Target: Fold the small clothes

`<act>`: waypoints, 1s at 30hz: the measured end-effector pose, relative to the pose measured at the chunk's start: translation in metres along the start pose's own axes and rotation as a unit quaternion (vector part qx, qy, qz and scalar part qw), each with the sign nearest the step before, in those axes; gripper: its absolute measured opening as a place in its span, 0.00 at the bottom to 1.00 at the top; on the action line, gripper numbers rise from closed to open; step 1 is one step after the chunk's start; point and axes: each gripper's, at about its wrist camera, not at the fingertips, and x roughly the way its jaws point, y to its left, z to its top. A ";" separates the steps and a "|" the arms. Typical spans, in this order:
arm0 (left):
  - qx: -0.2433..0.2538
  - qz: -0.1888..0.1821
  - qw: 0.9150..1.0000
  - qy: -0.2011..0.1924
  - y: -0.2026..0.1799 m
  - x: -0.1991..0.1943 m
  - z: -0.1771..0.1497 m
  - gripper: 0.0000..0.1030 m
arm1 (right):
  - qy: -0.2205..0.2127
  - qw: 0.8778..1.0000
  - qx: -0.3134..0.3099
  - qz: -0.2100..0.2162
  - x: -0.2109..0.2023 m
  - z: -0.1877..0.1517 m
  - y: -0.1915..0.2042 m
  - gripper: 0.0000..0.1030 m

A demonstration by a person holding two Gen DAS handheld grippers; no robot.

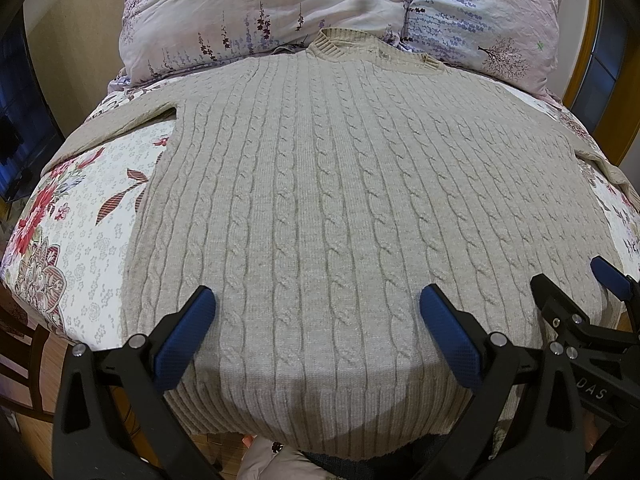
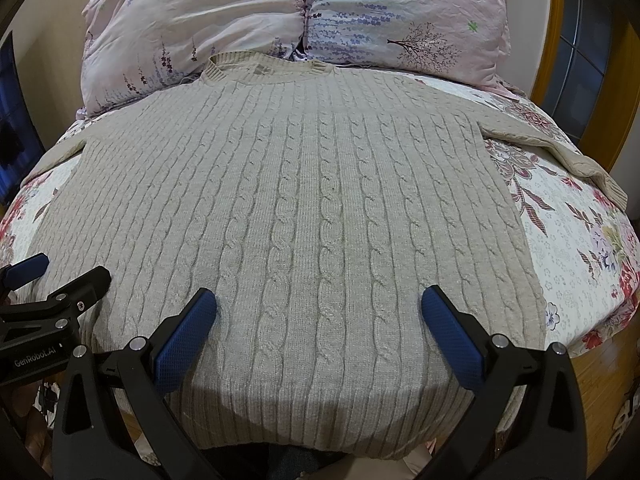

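A beige cable-knit sweater (image 1: pixel 320 184) lies flat and spread out on a floral bedspread (image 1: pixel 80 208), collar at the far end, hem hanging over the near edge. Its sleeves stretch out to both sides. It fills the right wrist view too (image 2: pixel 312 200). My left gripper (image 1: pixel 318 304) is open, its blue-padded fingers spread above the hem area, holding nothing. My right gripper (image 2: pixel 319 304) is also open and empty above the hem. The right gripper shows at the right edge of the left wrist view (image 1: pixel 576 288), and the left gripper at the left edge of the right wrist view (image 2: pixel 60 272).
Two pale floral pillows (image 1: pixel 280 12) lie behind the collar, also in the right wrist view (image 2: pixel 304 12). The bedspread (image 2: pixel 580 232) shows on both sides of the sweater. A wooden chair (image 1: pixel 28 356) and wooden floor sit below the near left edge.
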 end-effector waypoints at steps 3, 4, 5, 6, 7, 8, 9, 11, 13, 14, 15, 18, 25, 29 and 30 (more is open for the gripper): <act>0.000 0.000 1.000 0.000 0.000 0.000 0.000 0.98 | 0.000 1.000 0.000 0.000 0.000 0.000 0.000 0.99; 0.000 0.000 1.000 0.000 0.000 0.000 0.000 0.98 | 0.000 1.000 0.000 0.000 0.000 0.000 0.000 0.99; 0.000 0.000 1.000 0.000 0.000 0.000 0.000 0.98 | 0.000 1.000 0.000 0.000 0.000 0.000 0.000 0.99; 0.000 0.000 1.000 0.000 0.000 0.000 0.000 0.98 | 0.000 1.000 0.000 0.000 0.000 0.000 0.000 0.99; 0.000 0.000 1.000 0.000 0.000 0.000 0.000 0.98 | 0.000 1.000 0.000 0.000 0.000 0.000 0.000 0.99; 0.000 0.000 1.000 0.000 0.000 0.000 0.000 0.98 | 0.000 1.000 0.000 0.000 0.000 0.000 0.000 0.99; 0.000 0.000 1.000 0.000 0.000 0.000 0.000 0.98 | 0.000 1.000 0.000 0.000 0.000 0.000 0.000 0.99; 0.000 0.000 1.000 0.000 0.000 0.000 0.000 0.98 | 0.000 1.000 0.000 0.000 0.000 0.000 0.000 0.99; 0.000 0.000 1.000 0.000 0.000 0.000 0.000 0.98 | 0.000 1.000 0.000 0.000 0.000 0.000 0.000 0.99; 0.000 0.000 1.000 0.000 0.000 0.000 0.000 0.98 | 0.000 1.000 0.000 0.000 0.000 0.000 0.000 0.99; 0.000 0.000 1.000 0.000 0.000 0.000 0.000 0.98 | 0.000 1.000 0.000 0.000 0.000 0.000 0.000 0.99; 0.000 0.000 1.000 0.000 0.000 0.000 0.000 0.98 | 0.000 1.000 0.000 0.000 -0.001 0.000 0.000 0.99; 0.000 0.000 1.000 0.000 0.000 0.000 0.000 0.98 | -0.001 1.000 -0.004 0.003 -0.001 0.001 0.002 0.99; 0.000 0.000 1.000 0.002 0.000 0.000 0.000 0.98 | 0.001 1.000 -0.012 0.010 0.000 0.003 0.001 0.99; 0.001 0.000 1.000 0.002 0.000 0.000 0.000 0.98 | 0.001 1.000 -0.015 0.014 0.000 0.004 -0.001 0.99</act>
